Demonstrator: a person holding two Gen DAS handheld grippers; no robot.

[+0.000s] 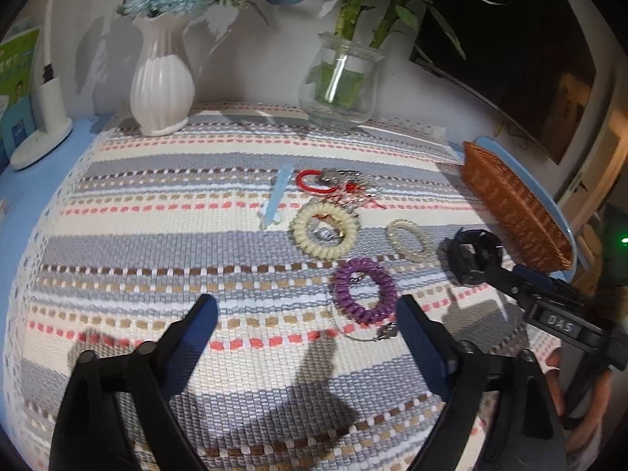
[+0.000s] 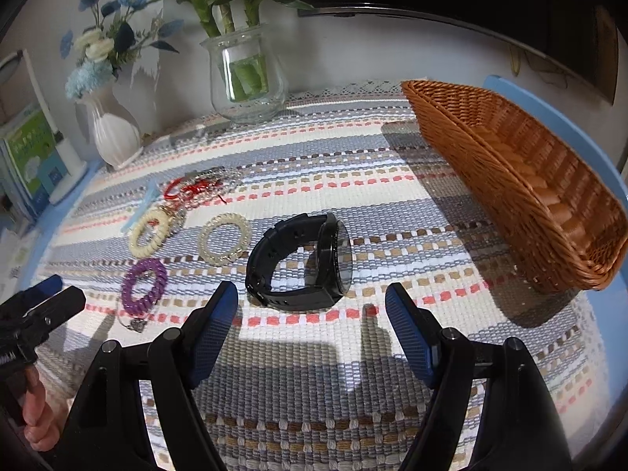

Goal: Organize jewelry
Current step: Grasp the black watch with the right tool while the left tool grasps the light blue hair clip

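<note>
- Blue pads sit on the black fingers of the left hand-held gripper (image 1: pixel 308 322), which is spread wide and holds nothing.
- It hangs low over the striped woven mat (image 1: pixel 157 235), just in front of the purple coil bracelet (image 1: pixel 365 290).
- From the left wrist view, the right hand-held gripper (image 2: pixel 312 308) looks like a long black arm coming in from the right side.
- It is spread wide too, with nothing in it, and the black watch (image 2: pixel 300 263) sits just ahead of its tips, apart from them.
- The watch stands on its edge with its band curled into a loop.
- A clear coil bracelet (image 2: pixel 224 244) lies just beside the watch, and a cream coil bracelet (image 2: pixel 151 233) lies a bit farther left.
- Behind them is a tangle of red and silver jewelry (image 1: pixel 337 186), with a light blue strip (image 1: pixel 276 196) next to it.
- A thin wire ring with a small charm (image 1: pixel 365 333) touches the purple one.
- A brown woven basket (image 2: pixel 471 149) sits on the right side of the mat, well apart from the bracelets.
- The mat covers a blue table (image 1: pixel 35 180).
- At the back, by the white wall, stand a white vase with blue flowers (image 1: pixel 162 86) and a glass jar with green stalks (image 1: pixel 339 82).
- A white lamp base (image 1: pixel 43 137) and a green and blue box (image 1: pixel 17 90) sit at the far left.
</note>
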